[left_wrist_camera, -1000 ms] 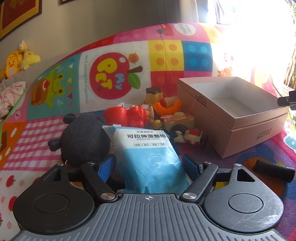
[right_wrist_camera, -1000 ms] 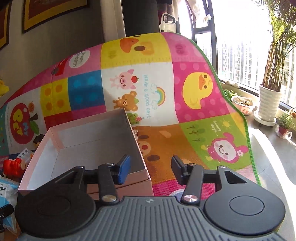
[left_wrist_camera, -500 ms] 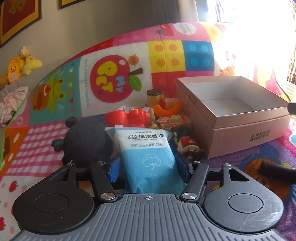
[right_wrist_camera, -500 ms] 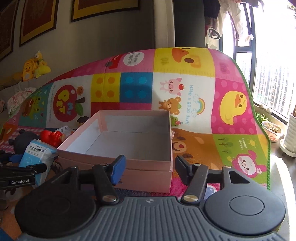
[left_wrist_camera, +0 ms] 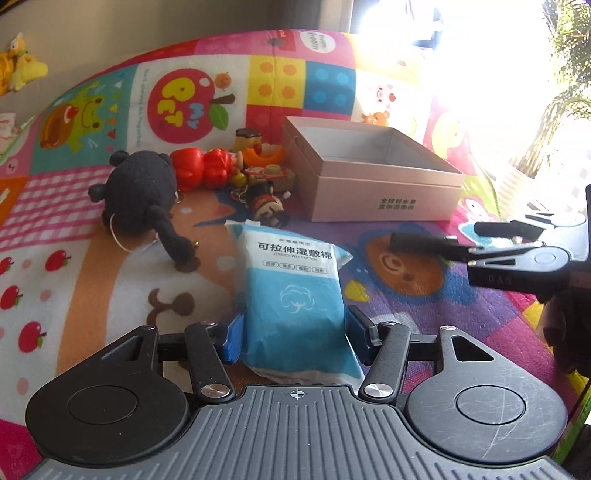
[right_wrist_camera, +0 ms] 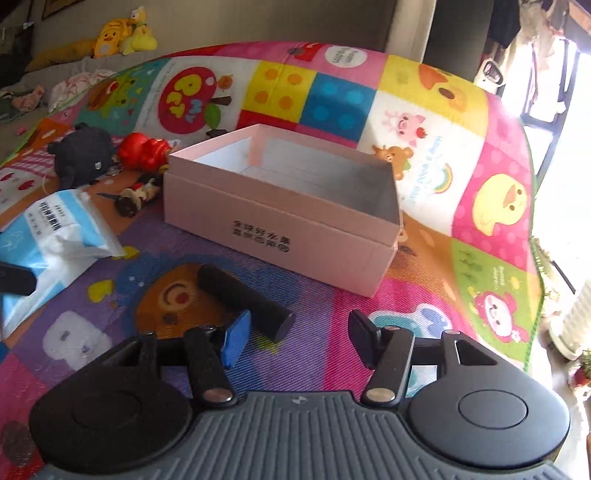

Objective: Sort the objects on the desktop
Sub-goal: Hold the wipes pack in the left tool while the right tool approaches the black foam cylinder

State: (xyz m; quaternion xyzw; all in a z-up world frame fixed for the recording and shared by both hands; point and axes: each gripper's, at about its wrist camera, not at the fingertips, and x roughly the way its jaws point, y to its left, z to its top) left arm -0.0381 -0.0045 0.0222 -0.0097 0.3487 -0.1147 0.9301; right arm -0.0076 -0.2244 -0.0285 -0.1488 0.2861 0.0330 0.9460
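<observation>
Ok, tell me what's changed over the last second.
The left gripper closed on the blue wet-cotton pack and lifted it off the mat. The right gripper, open, swung down toward the black cylinder. The pink box and toys stayed put.

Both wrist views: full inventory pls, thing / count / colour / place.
cotton pad pack: 1, blue and white, between the left gripper's fingers
box: 1, pink, open, nothing visible inside, mid-mat
black cylinder: 1, on the mat in front of the box
plush toy: 1, black, left of the pack
red toy: 1, behind the plush
small figurines: several, mixed colours, exact count unclear, left of the box
play mat: 1, multicolour, under everything
yellow plush: on the grey surface behind the mat, count unclear
left gripper: shut on the pack
right gripper: open, above the mat
</observation>
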